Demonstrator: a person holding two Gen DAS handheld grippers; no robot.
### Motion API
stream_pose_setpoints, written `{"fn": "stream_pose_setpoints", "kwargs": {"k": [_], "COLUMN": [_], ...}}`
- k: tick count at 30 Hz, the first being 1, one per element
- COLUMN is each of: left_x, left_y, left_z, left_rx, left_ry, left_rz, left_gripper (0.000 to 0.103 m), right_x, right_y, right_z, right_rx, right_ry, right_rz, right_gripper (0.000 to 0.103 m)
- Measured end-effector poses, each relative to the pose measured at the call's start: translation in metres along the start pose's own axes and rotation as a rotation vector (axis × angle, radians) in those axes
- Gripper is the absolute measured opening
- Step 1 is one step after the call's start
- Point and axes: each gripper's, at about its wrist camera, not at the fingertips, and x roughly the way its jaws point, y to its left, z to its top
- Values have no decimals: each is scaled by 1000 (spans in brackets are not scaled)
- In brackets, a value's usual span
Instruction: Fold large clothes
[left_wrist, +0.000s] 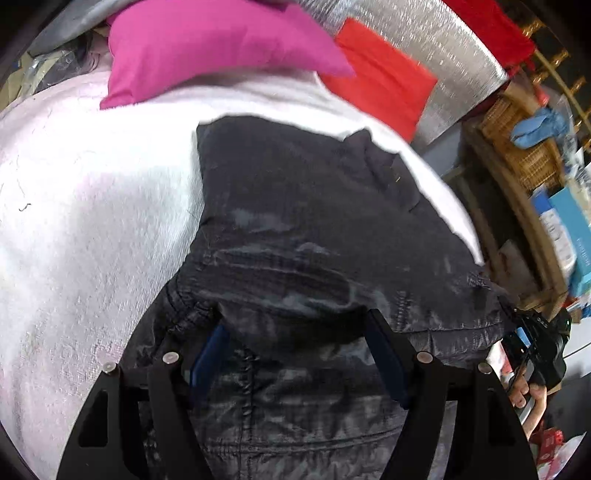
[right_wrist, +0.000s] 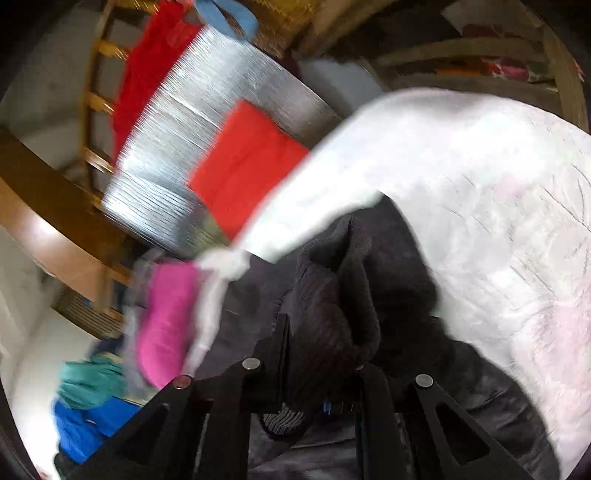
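right claw (right_wrist: 321, 373) clamps the black jacket's (left_wrist: 295, 221) knit cuff (right_wrist: 332, 295), left claw (left_wrist: 295, 354) gapes over fabric, lower frame; a thin pinch may slip mid-fold

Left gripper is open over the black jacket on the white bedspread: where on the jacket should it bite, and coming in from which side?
Take the gathered elastic hem bunched beside the left gripper's left finger. It is a raised, doubled edge, easier to pinch than the flat quilted panel. Come down from above, on the jacket's near side, jaws straddling the ridge. The right gripper looks shut on the ribbed knit cuff.
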Motion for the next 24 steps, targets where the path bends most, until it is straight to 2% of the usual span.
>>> {"fn": "stream_pose_setpoints", "kwargs": {"k": [2,4,7,8,9,11,14,17,20,24], "left_x": [10,16,11,7,2,-10,-32,-49,-61,-44], "left_y": [-3,-5,-5,-3,-1,6,13,18,27,36], "left_z": [-3,-5,-4,-3,-4,-3,-5,-4,2,13], "left_rx": [28,48,48,40,33,9,17,24,-18,-88], "left_ry": [46,73,80,88,94,103,88,72,17,-7], "left_rz": [35,53,42,20,3,-68,-126,-175,-212,-170], "left_gripper": [75,75,75,75,75,75,75,75,75,76], "right_x": [12,12,3,-2,-8,-29,-49,-40,-26,2], "right_y": [-14,-22,-31,-36,-43,-55,-67,-69,-68,-65], "right_z": [0,3,10,13,15,21,34,35,34,24], "right_rx": [47,92,139,154,170,192,145,93,54,36], "right_ry": [59,100,134,129,119,72,-3,37,74,114], "right_rz": [-27,-2,26,36,56,82,48,24,21,12], "right_gripper": [15,15,25,35,52,77,78,78,78,76]}}
